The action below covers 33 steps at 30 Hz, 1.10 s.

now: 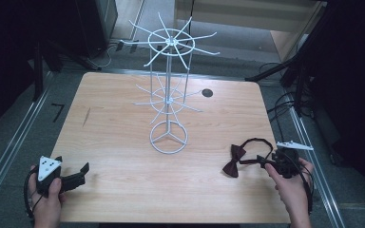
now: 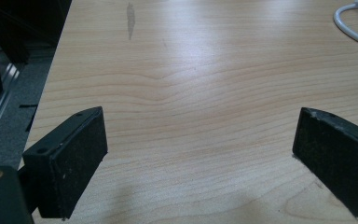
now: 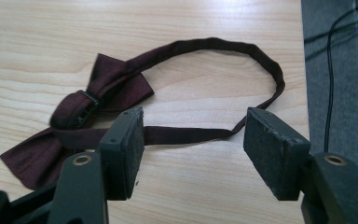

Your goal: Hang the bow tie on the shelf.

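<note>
Two grippers rest at the near corners of a wooden worktop, with a dark red bow tie in front of the right one.

Near the right edge of the worktop the bow tie lies flat, its knot and wings toward the middle and its strap looped back toward the right gripper. That gripper's jaws stand wide apart and clamp nothing; in the right gripper view the lower run of the strap passes across the gap between them, and whether the pads touch it I cannot tell. At the near left corner the left gripper has its jaws spread over bare wood. A white wire display stand with radiating hooks stands mid-worktop, well apart from both.
</note>
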### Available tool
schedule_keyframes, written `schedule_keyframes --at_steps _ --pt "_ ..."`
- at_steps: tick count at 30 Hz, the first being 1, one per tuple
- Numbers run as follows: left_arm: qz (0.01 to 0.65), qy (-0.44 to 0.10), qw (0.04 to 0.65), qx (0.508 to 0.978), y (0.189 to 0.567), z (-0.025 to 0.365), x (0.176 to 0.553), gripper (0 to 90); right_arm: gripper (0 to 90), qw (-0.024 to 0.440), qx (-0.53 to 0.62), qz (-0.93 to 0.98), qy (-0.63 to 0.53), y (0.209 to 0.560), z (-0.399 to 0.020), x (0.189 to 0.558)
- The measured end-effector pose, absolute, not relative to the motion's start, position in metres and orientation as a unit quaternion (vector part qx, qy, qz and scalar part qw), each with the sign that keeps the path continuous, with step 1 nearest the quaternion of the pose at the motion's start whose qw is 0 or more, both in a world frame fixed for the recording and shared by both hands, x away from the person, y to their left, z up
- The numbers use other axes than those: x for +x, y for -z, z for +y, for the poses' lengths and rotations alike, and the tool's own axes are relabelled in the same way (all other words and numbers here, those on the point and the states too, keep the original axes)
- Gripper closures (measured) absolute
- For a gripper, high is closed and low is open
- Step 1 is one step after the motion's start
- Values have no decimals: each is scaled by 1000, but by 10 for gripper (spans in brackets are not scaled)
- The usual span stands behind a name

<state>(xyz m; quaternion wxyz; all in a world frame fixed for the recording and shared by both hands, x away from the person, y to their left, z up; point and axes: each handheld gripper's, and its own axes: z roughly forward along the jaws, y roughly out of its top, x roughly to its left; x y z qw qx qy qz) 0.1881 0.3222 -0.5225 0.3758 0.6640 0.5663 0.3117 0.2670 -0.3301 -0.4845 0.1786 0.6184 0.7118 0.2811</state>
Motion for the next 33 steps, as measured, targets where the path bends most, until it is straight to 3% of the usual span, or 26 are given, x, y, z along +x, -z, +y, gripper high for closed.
schedule_keyframes --at_steps 5,33 --pt "566 -311 376 664 522 322 188 36 468 161 645 708 -240 488 -330 291" --pt "562 -312 371 670 522 321 189 40 574 104 755 637 -118 511 -342 343"
